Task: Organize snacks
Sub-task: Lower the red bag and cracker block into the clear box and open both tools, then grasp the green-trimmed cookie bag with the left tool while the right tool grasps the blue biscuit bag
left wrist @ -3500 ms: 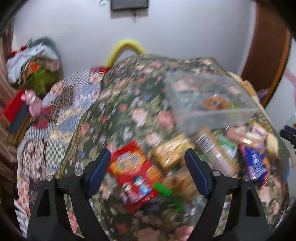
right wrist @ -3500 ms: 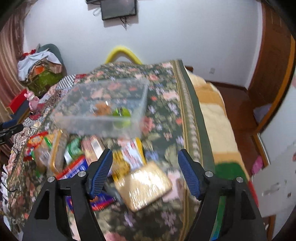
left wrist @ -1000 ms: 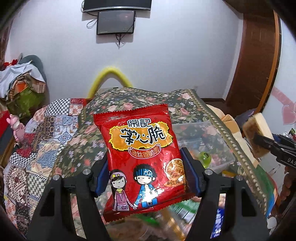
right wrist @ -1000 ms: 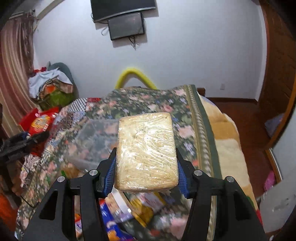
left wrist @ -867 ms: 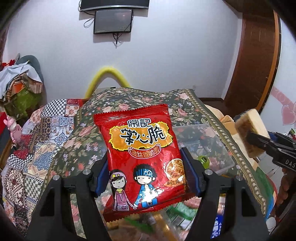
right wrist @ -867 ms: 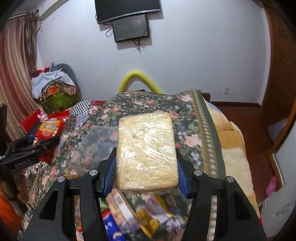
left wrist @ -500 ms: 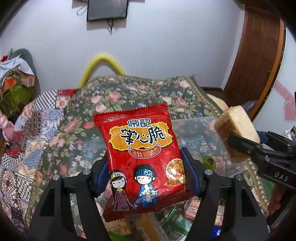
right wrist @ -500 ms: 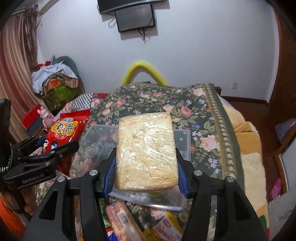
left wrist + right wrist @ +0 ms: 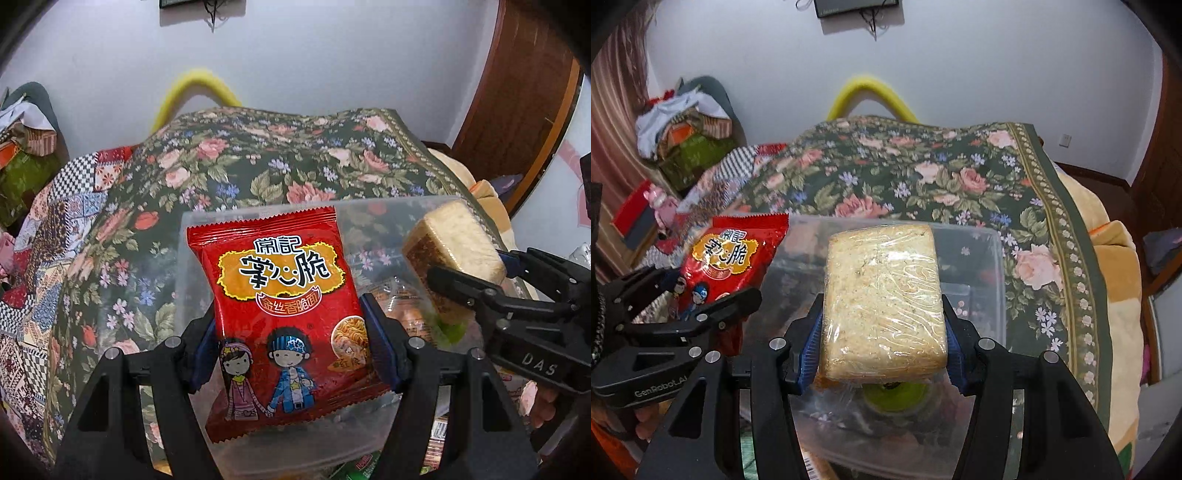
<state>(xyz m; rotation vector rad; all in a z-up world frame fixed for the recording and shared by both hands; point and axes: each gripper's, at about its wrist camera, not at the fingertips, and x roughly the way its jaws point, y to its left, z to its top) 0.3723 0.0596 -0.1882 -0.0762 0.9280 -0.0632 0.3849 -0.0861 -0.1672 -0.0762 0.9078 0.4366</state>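
Observation:
My left gripper (image 9: 291, 343) is shut on a red noodle snack packet (image 9: 280, 302) and holds it upright over the clear plastic bin (image 9: 373, 210). My right gripper (image 9: 882, 347) is shut on a plastic-wrapped beige cracker block (image 9: 882, 295), also held above the bin (image 9: 990, 266). The right gripper shows at the right of the left wrist view (image 9: 469, 275) with the block (image 9: 454, 247). The left gripper shows at the left of the right wrist view (image 9: 701, 291) with the red packet (image 9: 727, 258). A green item (image 9: 897, 395) and wrapped snacks (image 9: 406, 314) lie inside the bin.
The bin stands on a bed under a dark floral blanket (image 9: 258, 162). More snack packets (image 9: 362, 465) lie in front of the bin. A patchwork quilt (image 9: 48, 221) lies at the left, and clothes (image 9: 683, 125) are piled by the wall. A wooden door (image 9: 524, 92) stands at the right.
Both grippers have closed on their snacks, lifted them off the blanket, and moved forward and down over the bin. The two grippers have come closer together.

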